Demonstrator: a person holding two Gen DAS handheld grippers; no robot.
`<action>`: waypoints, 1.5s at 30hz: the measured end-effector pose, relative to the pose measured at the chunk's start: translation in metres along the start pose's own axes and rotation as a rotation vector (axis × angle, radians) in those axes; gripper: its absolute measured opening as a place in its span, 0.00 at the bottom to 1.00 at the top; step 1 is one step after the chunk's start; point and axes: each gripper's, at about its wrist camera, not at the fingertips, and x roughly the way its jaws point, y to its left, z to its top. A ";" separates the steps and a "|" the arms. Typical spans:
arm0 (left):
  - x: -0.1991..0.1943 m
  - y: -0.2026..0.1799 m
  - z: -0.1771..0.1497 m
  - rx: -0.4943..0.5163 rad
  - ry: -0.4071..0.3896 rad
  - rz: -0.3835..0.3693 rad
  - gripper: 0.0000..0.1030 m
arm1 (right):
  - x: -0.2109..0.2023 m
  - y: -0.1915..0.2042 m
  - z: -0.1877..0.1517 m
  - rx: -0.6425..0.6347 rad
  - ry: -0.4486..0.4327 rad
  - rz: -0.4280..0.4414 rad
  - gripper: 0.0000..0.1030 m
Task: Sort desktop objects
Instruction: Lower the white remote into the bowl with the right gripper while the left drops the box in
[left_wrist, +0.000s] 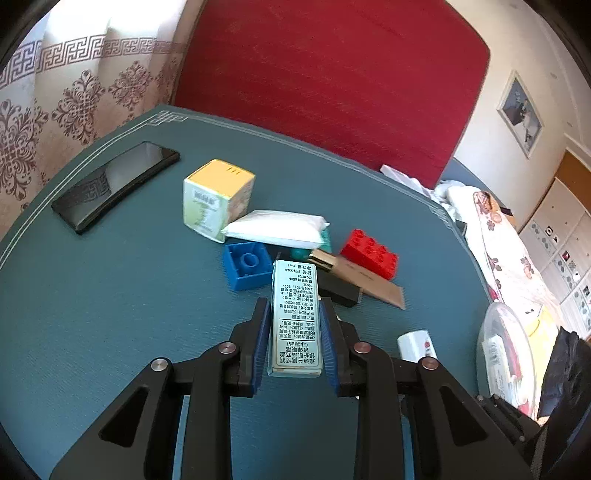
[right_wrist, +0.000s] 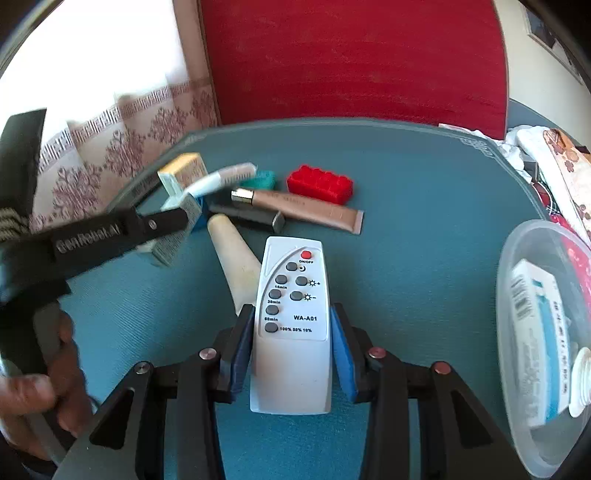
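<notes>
Two grippers: left gripper (left_wrist: 294, 334) jaws pinch a slim printed carton (left_wrist: 294, 317); right gripper (right_wrist: 291, 354) jaws flank a smooth white plastic remote (right_wrist: 291, 325), contact unclear. Clear tub (right_wrist: 543, 332) cut off at frame edge.

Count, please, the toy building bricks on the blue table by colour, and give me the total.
Red bricks: 1, the studded red brick.
Blue bricks: 1, the blue brick lying with its hollow underside up.
Teal bricks: 1, the teal brick, mostly hidden behind the white packet in the left wrist view.
Total: 3
</notes>
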 end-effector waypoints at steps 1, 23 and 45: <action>-0.001 -0.003 -0.001 0.005 -0.002 -0.005 0.28 | -0.003 -0.001 0.001 0.005 -0.010 -0.002 0.42; -0.004 -0.047 -0.013 0.107 0.011 -0.042 0.28 | -0.089 -0.092 -0.015 0.165 -0.155 -0.230 0.43; -0.020 -0.117 -0.037 0.235 0.034 -0.060 0.28 | -0.100 -0.173 -0.038 0.256 -0.115 -0.290 0.43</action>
